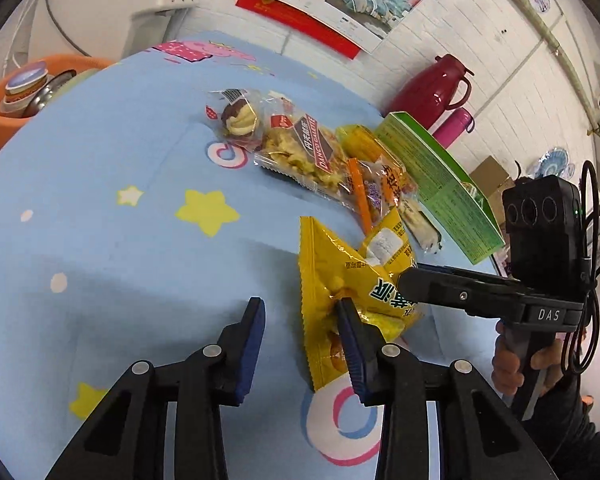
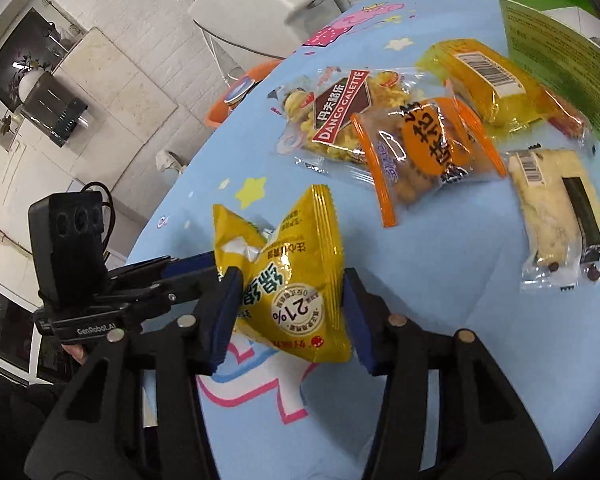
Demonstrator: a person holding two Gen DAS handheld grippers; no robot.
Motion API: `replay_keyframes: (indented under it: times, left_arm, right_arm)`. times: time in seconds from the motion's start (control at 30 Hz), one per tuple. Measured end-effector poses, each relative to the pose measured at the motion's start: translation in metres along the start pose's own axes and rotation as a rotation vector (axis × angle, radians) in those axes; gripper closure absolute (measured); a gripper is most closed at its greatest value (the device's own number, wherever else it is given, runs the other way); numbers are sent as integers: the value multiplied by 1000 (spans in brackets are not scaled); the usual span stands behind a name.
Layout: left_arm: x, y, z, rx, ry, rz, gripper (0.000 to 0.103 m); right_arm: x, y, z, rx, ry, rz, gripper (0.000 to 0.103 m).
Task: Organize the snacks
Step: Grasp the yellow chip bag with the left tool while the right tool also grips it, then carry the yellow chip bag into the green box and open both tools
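We squeeze the yellow snack bag [image 2: 290,280] in our right gripper [image 2: 288,312], while our left gripper [image 1: 300,340] is wide open, holding nothing.

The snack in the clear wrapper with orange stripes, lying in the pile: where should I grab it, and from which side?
Take the orange-striped packet by its near crimped end, coming in low from the table's front edge. That end lies free on the blue tablecloth; its far end overlaps the cookie bag. The right gripper must first set down the yellow bag.
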State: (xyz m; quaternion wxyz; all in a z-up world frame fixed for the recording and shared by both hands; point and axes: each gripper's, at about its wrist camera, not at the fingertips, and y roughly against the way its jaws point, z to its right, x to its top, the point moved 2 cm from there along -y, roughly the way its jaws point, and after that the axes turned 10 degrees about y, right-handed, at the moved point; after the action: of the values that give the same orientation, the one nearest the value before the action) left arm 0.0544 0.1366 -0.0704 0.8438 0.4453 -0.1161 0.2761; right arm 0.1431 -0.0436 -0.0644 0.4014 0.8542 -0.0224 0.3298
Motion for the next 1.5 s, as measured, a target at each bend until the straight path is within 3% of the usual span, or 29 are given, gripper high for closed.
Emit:
replay_keyframes:
  times: [0.13,0.3,0.33,0.37,0.43,0.63,0.9,1.07,1.23,1.5]
  left_arm:
    - [-3,-3,11,-26,-46,-34,52]
    - [-5,-8,23,10,-142,-25,49]
    - [-5,-12,28,20,-167,-26,51]
    - [-5,-15,32,36,-187,-27,54]
    - [-6,-19,39,22,-202,-51,76]
    - [2,-8,65,-25,-231,-30,78]
    - [37,-5,147,-121,-406,45,78]
    - [69,-25,195,-197,-481,52,78]
    - [99,-56,234,-224,-517,52,78]
    - [141,-122,258,-167,-488,2,76]
  right_arm:
    - [0,3,-2,-9,8,10,45]
    - [-7,0,4,-21,-14,15,44]
    - [-8,-1,1,-39,0,23,46]
    - [-8,-1,-2,-66,16,20,56]
    - [-11,-1,-5,-84,10,25,62]
    - [-13,34,-7,-117,-5,133,65]
    - [5,118,2,-232,-16,339,65]
    - [19,161,22,-332,-41,430,65]
    - [38,191,57,-394,-90,483,65]
    - [67,196,135,-414,-191,456,65]
